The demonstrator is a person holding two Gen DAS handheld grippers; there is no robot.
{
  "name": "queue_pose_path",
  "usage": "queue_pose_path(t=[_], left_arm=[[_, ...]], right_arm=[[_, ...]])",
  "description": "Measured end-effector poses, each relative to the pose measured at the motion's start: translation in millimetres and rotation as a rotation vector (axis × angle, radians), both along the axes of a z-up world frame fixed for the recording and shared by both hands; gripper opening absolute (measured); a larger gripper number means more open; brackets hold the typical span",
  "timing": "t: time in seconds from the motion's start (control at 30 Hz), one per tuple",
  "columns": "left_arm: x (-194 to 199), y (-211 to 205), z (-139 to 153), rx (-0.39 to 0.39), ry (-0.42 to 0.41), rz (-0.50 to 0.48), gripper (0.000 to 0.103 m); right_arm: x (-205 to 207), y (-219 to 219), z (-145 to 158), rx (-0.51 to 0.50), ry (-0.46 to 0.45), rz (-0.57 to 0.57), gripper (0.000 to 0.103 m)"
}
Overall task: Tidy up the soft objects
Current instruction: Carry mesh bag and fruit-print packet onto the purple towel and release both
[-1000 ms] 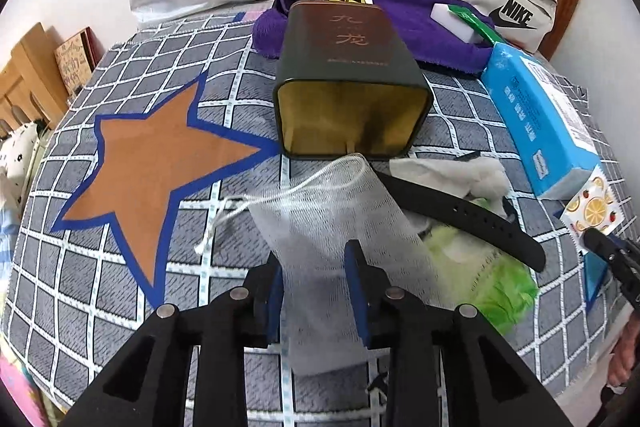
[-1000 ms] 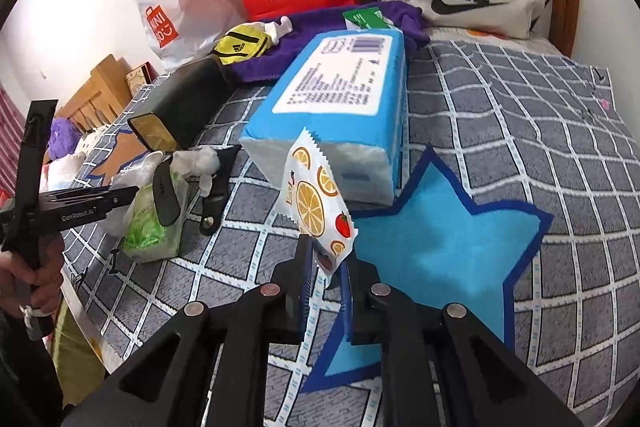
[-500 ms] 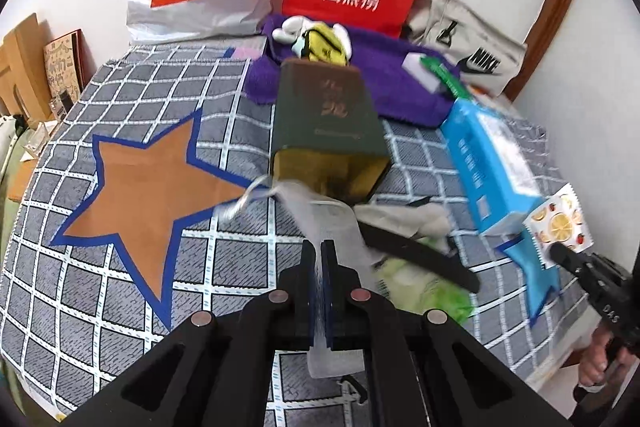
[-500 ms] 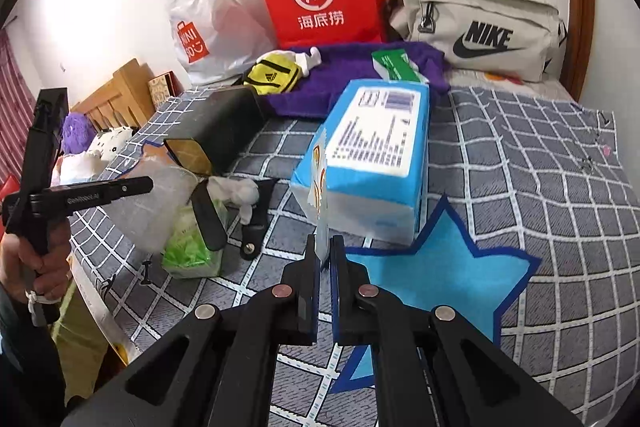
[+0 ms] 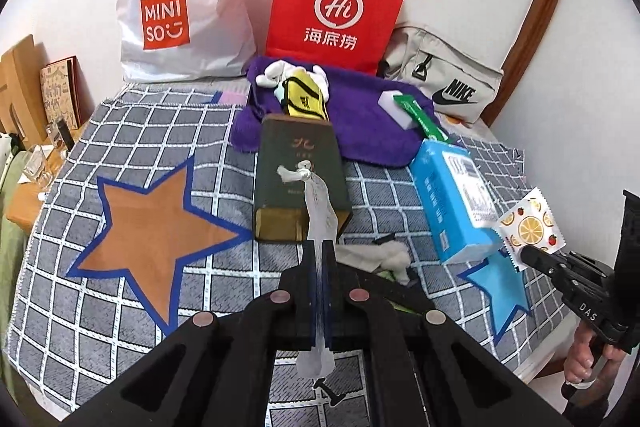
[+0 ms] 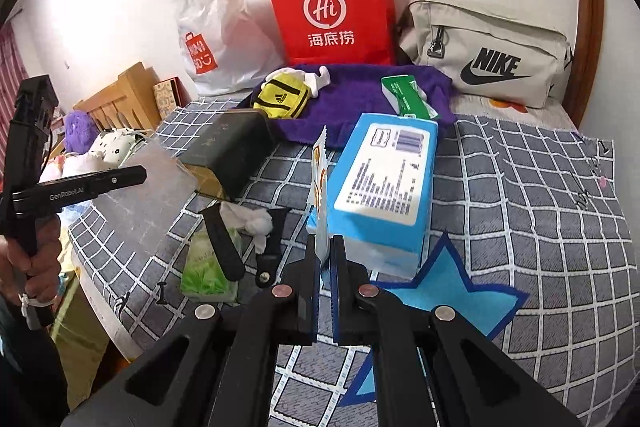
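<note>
My left gripper [image 5: 319, 251] is shut on a white mesh drawstring pouch [image 5: 318, 203] and holds it above the checked cloth. The pouch also shows in the right wrist view [image 6: 144, 195]. My right gripper [image 6: 325, 247] is shut on a fruit-print snack packet [image 6: 320, 187], held edge-on beside the blue tissue pack [image 6: 384, 183]. The packet also shows in the left wrist view [image 5: 530, 223]. A green tissue pack [image 6: 208, 267], a white wad [image 6: 252, 219] and a black strap [image 6: 220, 243] lie on the cloth.
A dark green tin [image 5: 300, 171] lies open toward me. An orange star [image 5: 156, 231] and a blue star [image 6: 444, 287] mark the cloth. At the back are a purple towel [image 5: 360, 123], a red bag [image 5: 336, 11], a Miniso bag [image 5: 180, 11] and a Nike pouch [image 6: 488, 63].
My left gripper closed on the mesh pouch and lifted it off the cloth. My right gripper rose with the snack packet, which turned edge-on to its camera.
</note>
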State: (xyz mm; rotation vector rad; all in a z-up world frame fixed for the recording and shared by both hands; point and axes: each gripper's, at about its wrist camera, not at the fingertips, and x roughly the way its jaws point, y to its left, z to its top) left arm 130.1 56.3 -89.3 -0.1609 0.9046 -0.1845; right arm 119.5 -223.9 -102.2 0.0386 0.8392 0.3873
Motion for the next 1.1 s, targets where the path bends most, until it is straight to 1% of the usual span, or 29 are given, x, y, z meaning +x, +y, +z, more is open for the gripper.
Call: queue_pose_path(t=[0.1, 0.23, 0.43, 0.6, 0.77, 0.87, 1.1], left_arm=[[5.0, 1.4, 8.0, -0.010, -0.005, 0.006, 0.003], [12.4, 1.6, 17.8, -0.008, -0.015, 0.012, 0.003], [28.8, 1.1, 34.5, -0.015, -0.036, 0.013, 0.003], [50.2, -3.3, 46.8, -0.024, -0.052, -0.002, 0.003], [75.2, -7.2, 50.3, -0.029, -0.051, -0.005, 0.003], [90.7, -8.9, 52.1, -0.030, -0.054, -0.007, 0.003], [127.4, -10.0, 46.7, -0.040, -0.040, 0.000, 0.003]], right_arm=[[7.1, -0.4, 5.4, 0.000, -0.001, 0.000, 0.004], [19.4, -2.8, 13.7, 0.024, 0.000, 0.006, 0.004], [39.4, -0.6, 27.3, 0.001, -0.020, 0.007, 0.004], [66.5, 2.6, 34.2, -0.010, -0.010, -0.002, 0.004], [101.5, 5.3, 33.3, 0.000, 0.014, -0.011, 0.004], [121.6, 8.9, 30.5, -0.011, 0.021, -0.005, 0.004], [164.3, 15.4, 29.6, -0.017, 0.005, 0.007, 0.005]])
